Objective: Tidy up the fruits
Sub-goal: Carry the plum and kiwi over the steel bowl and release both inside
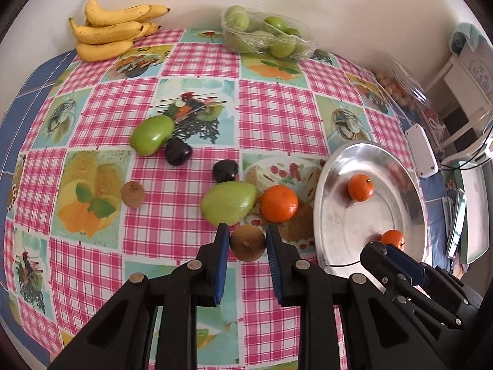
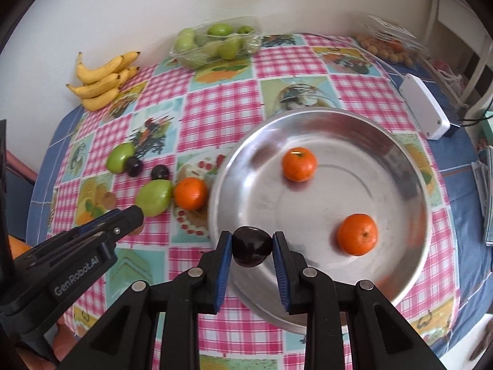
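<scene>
Over the tray (image 2: 409, 166) rim: right gripper (image 2: 252, 248) clamps a plum (image 2: 251, 251), likely to drop in | beside tray: left gripper (image 1: 247, 243) clamps a kiwi (image 1: 247, 243) (probably next) | two oranges (image 2: 299, 164) already inside.

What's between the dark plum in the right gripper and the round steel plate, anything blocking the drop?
Nothing visible. The right gripper is shut on the dark plum, which already hangs over the near rim of the round steel plate. The plate's two small orange mandarins lie apart from that spot, with bare metal below the plum.
</scene>
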### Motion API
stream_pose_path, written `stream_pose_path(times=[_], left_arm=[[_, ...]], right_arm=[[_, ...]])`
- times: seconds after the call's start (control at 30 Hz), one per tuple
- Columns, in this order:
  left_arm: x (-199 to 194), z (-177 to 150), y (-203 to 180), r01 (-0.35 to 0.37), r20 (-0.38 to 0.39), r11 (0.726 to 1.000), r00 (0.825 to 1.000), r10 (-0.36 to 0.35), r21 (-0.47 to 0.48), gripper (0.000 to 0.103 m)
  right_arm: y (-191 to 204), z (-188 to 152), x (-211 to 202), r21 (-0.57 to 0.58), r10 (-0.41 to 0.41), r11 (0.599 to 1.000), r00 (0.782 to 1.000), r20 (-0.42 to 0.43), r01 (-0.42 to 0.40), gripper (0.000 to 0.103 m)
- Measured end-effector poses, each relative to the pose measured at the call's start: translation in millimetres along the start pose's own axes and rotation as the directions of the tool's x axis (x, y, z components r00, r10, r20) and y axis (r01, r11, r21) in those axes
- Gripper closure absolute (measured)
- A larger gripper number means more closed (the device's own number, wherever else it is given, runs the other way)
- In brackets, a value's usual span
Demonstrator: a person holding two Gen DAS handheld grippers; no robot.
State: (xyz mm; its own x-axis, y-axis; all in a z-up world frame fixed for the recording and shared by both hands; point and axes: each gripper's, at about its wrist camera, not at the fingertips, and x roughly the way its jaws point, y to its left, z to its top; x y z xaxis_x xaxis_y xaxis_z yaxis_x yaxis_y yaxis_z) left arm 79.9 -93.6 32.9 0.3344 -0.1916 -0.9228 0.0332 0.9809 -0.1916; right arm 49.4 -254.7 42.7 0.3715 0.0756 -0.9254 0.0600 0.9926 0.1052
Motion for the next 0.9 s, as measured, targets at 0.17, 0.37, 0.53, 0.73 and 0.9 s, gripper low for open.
stream_pose_path(times=[0.17,0.37,0.53,0.73,0.9], left_arm=[[4.4,6.0,-27.7,-0.005,-0.008,0.998,1.0,0.005,0.058,0.078],[14.0,10.2,-60.3,0.014,-0.029,0.994,1.0,-0.011,0.111,0.078],[28.2,8.3,-75.9,0.021,-0.066,0.991,0.998,-0.012,0.135,0.078],[37.8,6.1,-84.0,0.029,-0.09,0.99,0.996,-0.016,0.138,0.078],[37.1,6.3,-83.5,0.047,-0.102,0.991,0.994,-0.035,0.123,0.077]], right_arm=[[-19.0,0.8,2.4,0.033,-0.033,0.999,0.999,-0.01,0.033,0.074],[-41.3,-0.4,9.9,0.072,-0.065,0.995,0.997,-0.039,0.068,0.074],[-49.3,-3.1,16.4,0.084,-0.066,0.994,0.996,-0.065,0.072,0.074],[-47.6,-3.7,20.9,0.077,-0.064,0.995,0.995,-0.08,0.07,0.074],[-47.6,-3.9,21.1,0.082,-0.068,0.994,0.994,-0.084,0.075,0.073]])
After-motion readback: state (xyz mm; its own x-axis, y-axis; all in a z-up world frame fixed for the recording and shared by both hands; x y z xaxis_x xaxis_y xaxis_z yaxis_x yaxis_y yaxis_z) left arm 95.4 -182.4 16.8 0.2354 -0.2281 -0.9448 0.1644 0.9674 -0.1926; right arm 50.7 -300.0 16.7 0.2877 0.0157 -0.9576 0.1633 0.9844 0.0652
